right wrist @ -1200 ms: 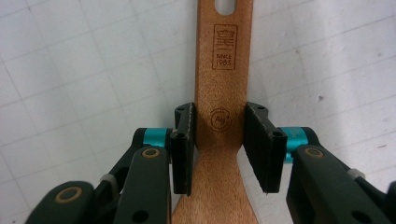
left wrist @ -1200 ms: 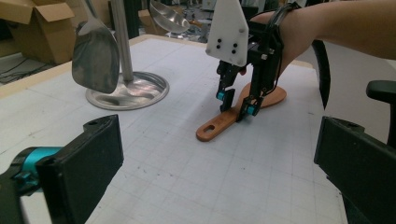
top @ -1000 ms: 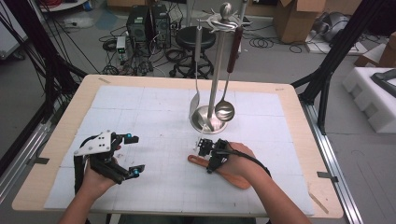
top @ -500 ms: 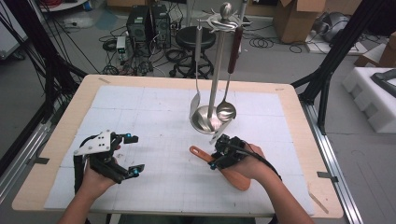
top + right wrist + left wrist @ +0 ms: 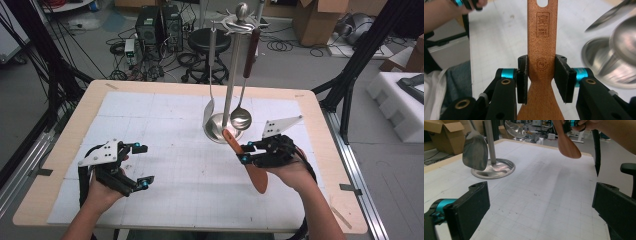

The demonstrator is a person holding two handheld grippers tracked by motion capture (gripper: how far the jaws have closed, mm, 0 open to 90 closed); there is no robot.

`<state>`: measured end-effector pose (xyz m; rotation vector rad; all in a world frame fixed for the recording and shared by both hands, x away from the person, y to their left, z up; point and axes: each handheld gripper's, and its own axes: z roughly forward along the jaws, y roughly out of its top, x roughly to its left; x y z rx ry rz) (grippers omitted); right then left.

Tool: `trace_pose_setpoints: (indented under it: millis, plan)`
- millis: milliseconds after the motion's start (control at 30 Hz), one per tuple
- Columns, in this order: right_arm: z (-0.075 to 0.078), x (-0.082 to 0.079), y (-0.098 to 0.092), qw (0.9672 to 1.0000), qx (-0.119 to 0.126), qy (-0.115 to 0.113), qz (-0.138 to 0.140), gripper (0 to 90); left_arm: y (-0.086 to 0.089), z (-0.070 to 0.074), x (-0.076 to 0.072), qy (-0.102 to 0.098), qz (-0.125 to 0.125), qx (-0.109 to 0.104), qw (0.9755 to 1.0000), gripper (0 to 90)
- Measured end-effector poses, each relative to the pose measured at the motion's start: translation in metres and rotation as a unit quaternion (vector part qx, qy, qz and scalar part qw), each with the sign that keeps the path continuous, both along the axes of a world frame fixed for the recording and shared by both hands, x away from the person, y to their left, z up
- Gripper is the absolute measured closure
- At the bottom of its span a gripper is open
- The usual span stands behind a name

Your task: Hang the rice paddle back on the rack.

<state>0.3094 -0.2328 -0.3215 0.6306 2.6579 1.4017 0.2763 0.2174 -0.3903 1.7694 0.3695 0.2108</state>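
Gripping a wooden spatula at its neck with the right gripper, jaws pinched on both edges, blade raised off the table, handle hole toward the utensil stand. Resting open near the table's front: left gripper. Likely risks: swivelling in the narrow pinch, knocking the hanging ladle.

Grey floor, cables, stool

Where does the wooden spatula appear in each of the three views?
High view: wooden spatula right of centre, held in the right gripper.
Left gripper view: its blade hangs at top right.
Right gripper view: its handle runs up the centre, between the jaws.
Shared landmark: the steel stand's round base.
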Motion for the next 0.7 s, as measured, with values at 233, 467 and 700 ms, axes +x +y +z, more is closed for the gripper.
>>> trace_pose_setpoints:
  millis: [233, 467, 700]
  plan:
    - [0.022, -0.004, -0.014, 0.9982, 0.044, -0.040, -0.005, 66.1, 0.000, 0.000, 0.000, 0.000, 0.000, -0.004, 1.0000, 1.7]
    - [0.036, -0.007, -0.025, 0.9956, 0.069, -0.061, -0.013, 66.1, 0.000, 0.001, -0.001, -0.001, 0.001, -0.004, 1.0000, 1.7]
    - [0.050, -0.012, -0.046, 0.9903, 0.103, -0.087, -0.033, 66.1, 0.000, 0.001, 0.000, -0.001, 0.001, -0.004, 1.0000, 1.7]
